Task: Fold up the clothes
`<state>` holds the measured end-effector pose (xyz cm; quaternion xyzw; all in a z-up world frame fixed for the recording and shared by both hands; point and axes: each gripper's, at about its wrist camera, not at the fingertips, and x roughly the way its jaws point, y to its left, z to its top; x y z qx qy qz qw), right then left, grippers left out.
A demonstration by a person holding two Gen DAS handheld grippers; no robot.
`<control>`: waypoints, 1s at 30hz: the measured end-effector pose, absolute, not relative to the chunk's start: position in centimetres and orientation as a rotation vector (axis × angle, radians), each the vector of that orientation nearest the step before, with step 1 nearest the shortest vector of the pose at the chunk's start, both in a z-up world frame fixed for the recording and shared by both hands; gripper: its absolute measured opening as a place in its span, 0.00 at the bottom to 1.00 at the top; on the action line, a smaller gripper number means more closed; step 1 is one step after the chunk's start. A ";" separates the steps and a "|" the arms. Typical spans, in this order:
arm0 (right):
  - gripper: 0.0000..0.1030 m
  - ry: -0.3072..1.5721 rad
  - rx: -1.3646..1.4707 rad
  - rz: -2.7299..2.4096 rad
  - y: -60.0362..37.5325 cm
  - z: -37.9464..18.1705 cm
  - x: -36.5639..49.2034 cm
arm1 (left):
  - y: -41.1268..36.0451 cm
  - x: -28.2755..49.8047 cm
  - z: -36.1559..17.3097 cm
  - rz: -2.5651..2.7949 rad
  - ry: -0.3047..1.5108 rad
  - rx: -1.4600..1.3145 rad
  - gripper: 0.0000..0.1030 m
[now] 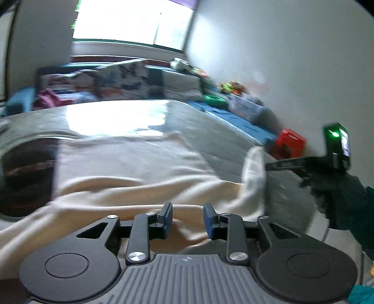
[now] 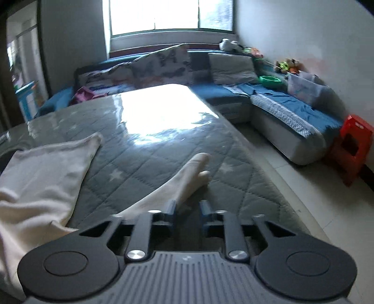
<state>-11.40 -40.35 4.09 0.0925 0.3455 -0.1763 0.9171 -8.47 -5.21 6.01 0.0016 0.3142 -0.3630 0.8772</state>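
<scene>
A cream garment (image 1: 121, 173) lies spread over a grey quilted cover with pale stars (image 2: 163, 159) that dresses the desk; the far part of the cover is washed out by glare from the window (image 2: 170, 14). In the left wrist view the garment fills the near and middle of the surface, its lower edge bunched in soft folds directly under the left gripper (image 1: 188, 219). That gripper's jaws stand apart, released, with cream cloth visible in the gap beneath them but not pinched by either blue pad. At the right of the same view one end of the garment stands raised off the cover, just beside the tip of the right gripper (image 1: 275, 166), which is carried by a dark-gloved hand (image 1: 336, 194); whether that tip touches the cloth cannot be told through the blur. In the right wrist view the right gripper's (image 2: 188, 208) jaws are likewise parted and grasp nothing; a narrow cream sleeve (image 2: 177, 184) runs from the left jaw forward across the cover, lying flat, its cuff end blurred. The body of the garment sits to the left in that view, one corner pointing away. Beyond the desk stand a blue corner sofa (image 2: 233, 93) with patterned cushions and a red stool (image 2: 353, 145) on the pale tiled floor. A dark round object (image 1: 25, 177) occupies the left edge of the left view; its nature cannot be told.
</scene>
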 end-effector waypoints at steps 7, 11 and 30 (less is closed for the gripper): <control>0.37 0.678 0.333 -0.323 -42.8 3.7 -10.0 | -1.5 -8.1 5.9 -0.626 0.649 -0.024 0.37; 0.11 0.720 0.302 -0.307 -43.0 2.9 -8.3 | -0.5 -8.5 6.0 -0.607 0.646 -0.030 0.37; 0.34 0.704 0.200 -0.479 -44.9 5.0 -16.8 | 1.0 -8.9 5.5 -0.580 0.674 0.034 0.40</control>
